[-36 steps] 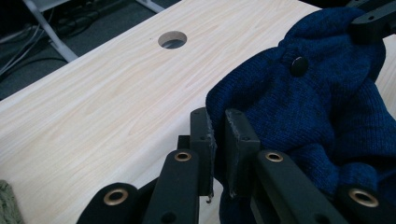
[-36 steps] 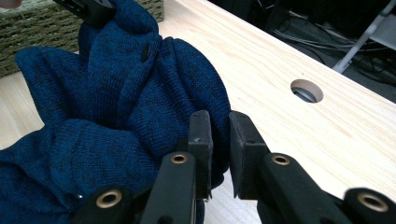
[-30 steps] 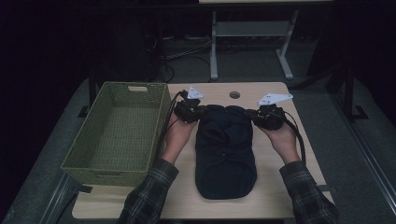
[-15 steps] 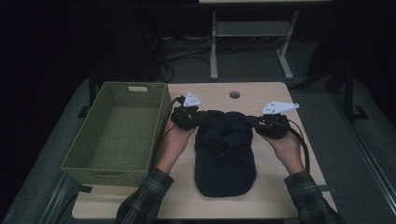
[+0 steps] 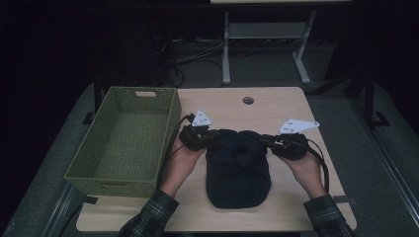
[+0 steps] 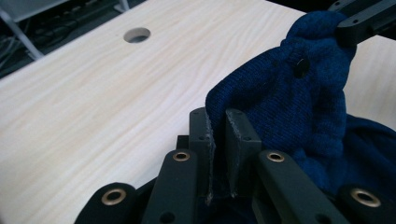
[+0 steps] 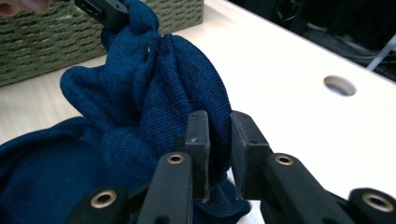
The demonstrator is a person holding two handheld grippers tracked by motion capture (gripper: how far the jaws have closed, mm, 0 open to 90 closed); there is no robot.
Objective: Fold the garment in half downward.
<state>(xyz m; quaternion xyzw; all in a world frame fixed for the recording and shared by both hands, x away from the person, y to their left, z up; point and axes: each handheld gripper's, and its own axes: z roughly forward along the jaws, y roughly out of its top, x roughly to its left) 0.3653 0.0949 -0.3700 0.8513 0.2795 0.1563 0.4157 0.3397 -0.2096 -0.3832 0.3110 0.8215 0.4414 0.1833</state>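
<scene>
- Mostly, the dark blue knitted garment (image 5: 238,168) lies in the middle of the pale wooden surface (image 5: 276,106), just beside the green woven basket (image 5: 123,136) at its left.
- Its near part lies flat and folded, with a rounded edge toward the person; its far edge is bunched up and lifted between the two grippers.
- Close up, the knit is fine and a little fuzzy, deep blue, with soft folds and a small dark round spot (image 6: 300,68), maybe a button or a hole; I cannot tell which.
- I can read no label, brand or writing on the garment (image 7: 154,102).
- The left gripper (image 6: 219,140) is closed on a thin fold of the cloth; its jaws stand almost together with the edge between them.
- The right gripper (image 7: 219,144) also pinches a fold of the cloth between its near-closed jaws.
- In the high view, the left gripper (image 5: 210,140) and the right gripper (image 5: 269,142) hold the far corners of the garment.
- A round hole (image 5: 248,100) is in the surface beyond the garment.
</scene>
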